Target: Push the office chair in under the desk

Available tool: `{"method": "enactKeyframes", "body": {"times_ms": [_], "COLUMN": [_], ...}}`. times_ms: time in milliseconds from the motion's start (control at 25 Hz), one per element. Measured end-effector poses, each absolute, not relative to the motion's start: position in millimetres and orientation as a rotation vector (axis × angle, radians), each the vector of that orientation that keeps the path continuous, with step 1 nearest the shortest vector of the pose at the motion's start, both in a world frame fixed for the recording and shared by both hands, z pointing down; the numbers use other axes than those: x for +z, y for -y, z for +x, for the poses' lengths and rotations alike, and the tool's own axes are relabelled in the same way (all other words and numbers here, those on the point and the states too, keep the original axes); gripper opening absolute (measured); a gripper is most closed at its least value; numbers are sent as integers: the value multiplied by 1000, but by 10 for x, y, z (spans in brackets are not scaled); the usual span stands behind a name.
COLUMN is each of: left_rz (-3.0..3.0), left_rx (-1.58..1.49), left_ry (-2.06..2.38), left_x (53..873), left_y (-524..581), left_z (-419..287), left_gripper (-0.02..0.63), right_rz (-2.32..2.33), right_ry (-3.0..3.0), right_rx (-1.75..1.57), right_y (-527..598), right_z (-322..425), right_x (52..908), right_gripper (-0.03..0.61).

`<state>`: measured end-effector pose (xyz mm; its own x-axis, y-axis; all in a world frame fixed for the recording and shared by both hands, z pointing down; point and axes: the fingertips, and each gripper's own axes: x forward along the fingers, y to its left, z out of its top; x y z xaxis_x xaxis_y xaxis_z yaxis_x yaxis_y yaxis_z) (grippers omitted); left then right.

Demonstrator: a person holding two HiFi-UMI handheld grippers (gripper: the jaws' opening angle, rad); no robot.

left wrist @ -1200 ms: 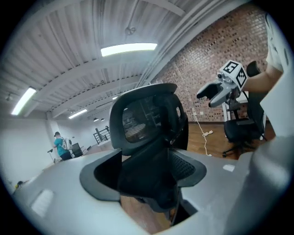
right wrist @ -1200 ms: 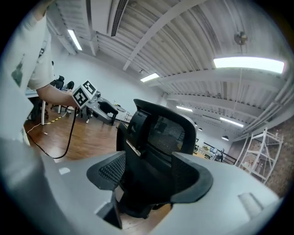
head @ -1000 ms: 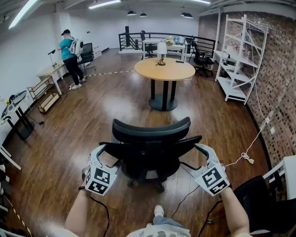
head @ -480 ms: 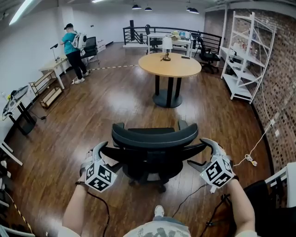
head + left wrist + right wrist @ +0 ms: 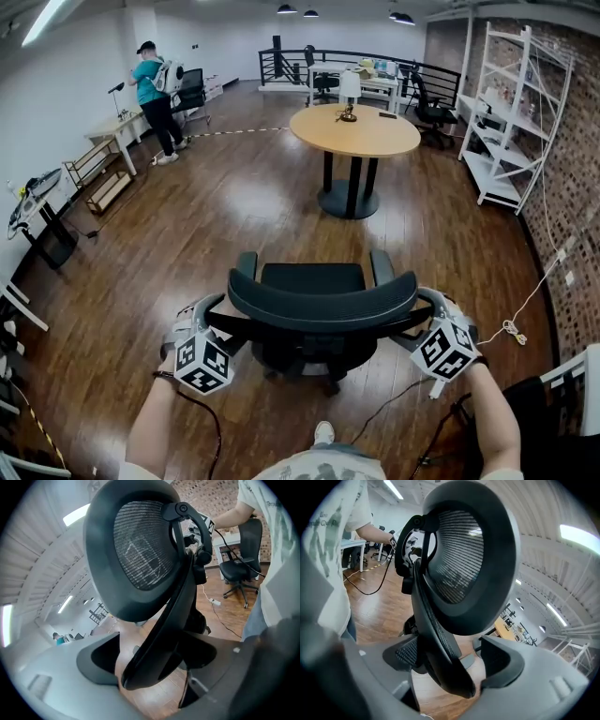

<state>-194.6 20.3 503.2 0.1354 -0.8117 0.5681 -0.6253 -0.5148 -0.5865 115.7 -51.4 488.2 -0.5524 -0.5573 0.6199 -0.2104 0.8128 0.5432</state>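
Both the left gripper (image 5: 208,309) and right gripper (image 5: 428,302) have just been opening their jaws and closed in beside the chair (image 5: 319,302), straddling its back edges unclamped; pushing looks ready to start.

Head view steeply down, both gripper views close-up — all share chair (image 5: 323,302)

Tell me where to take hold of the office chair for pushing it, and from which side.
Take the two black support arms that slant out behind the backrest, one at each side, coming from behind the office chair. They are slim bars, easy to straddle and set wide apart, and the seat faces away, so a push there should roll it straight.
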Motion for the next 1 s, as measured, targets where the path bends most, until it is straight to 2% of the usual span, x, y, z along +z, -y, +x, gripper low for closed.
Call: {"method": "enactKeyframes", "body": {"times_ms": [80, 160, 240, 280, 1000], "left_rz": [-2206, -2199, -2200, -2200, -2233], "left_rx": [-1353, -1381, -1393, -1397, -1490], "left_ry": [-1372, -1341, -1324, -1318, -1297], "left_x": [5064, 5088, 5096, 5093, 5096], "left_y": [-186, -169, -137, -118, 929], "left_z": [-1909, -1861, -1833, -1840, -2067], "left_gripper": [369, 350, 347, 342, 333], "right_rz": [525, 477, 432, 421, 440], "right_ry": [2161, 2173, 2188, 2193, 2194], "right_rx": [-507, -496, -479, -475, -492], "right_y": [523, 523, 519, 525, 1518], "right_z": [1141, 1151, 1160, 1152, 949], "right_x": [4898, 4922, 4947, 4947, 4903], "right_gripper": [402, 392, 335, 328, 319]}}
